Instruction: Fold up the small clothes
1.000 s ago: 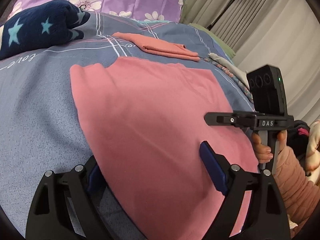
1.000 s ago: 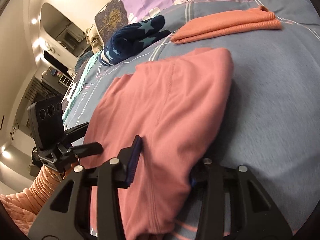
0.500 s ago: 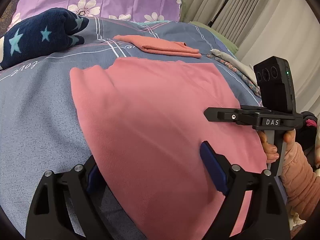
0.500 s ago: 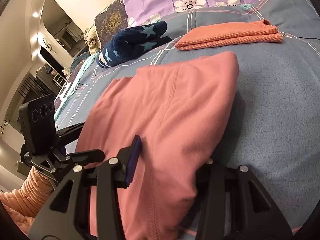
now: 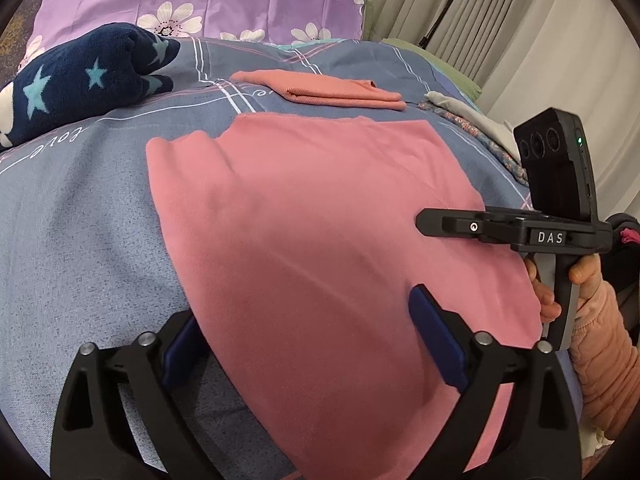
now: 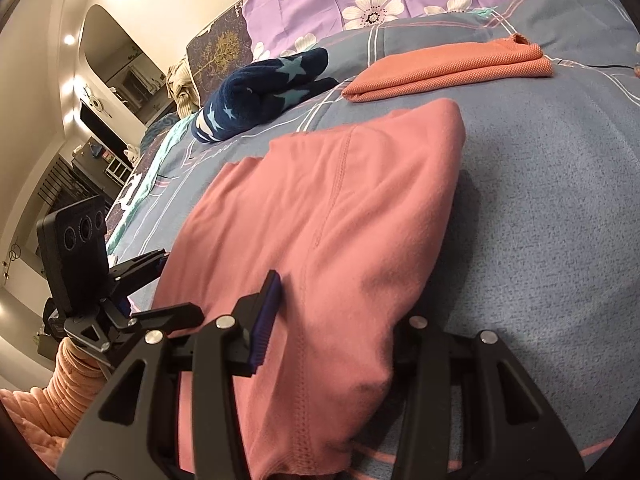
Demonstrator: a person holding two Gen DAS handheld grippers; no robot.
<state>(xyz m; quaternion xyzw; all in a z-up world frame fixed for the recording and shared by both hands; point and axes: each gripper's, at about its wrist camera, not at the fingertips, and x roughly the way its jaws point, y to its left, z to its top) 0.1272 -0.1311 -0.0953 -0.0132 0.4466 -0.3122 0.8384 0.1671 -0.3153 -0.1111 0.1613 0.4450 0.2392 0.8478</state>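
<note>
A pink garment (image 5: 320, 220) lies folded flat on the blue bed cover (image 5: 80, 240). My left gripper (image 5: 304, 308) straddles its near left part. Its jaws are opening wide; one pad sits at the cloth's left edge, the other rests on top, and neither presses. In the right wrist view the same pink garment (image 6: 340, 200) has its folded right edge between the fingers of my right gripper (image 6: 338, 304). The left pad (image 6: 266, 320) rests on the cloth, the right finger is hidden behind the fold, and the jaws stand apart. Each gripper also shows at the side of the other's view.
A folded orange garment (image 5: 324, 88) lies beyond the pink one. A navy star-patterned roll (image 5: 80, 80) sits at the far left before a purple flowered pillow (image 5: 200, 0). More clothes (image 5: 472, 120) lie at the bed's right edge. A person's hand (image 5: 548, 292) in a peach sleeve holds the right gripper.
The left jaws have spread a little wider over the pink garment. Both views have tipped slightly, showing more of the pillow. The garment has not moved.
</note>
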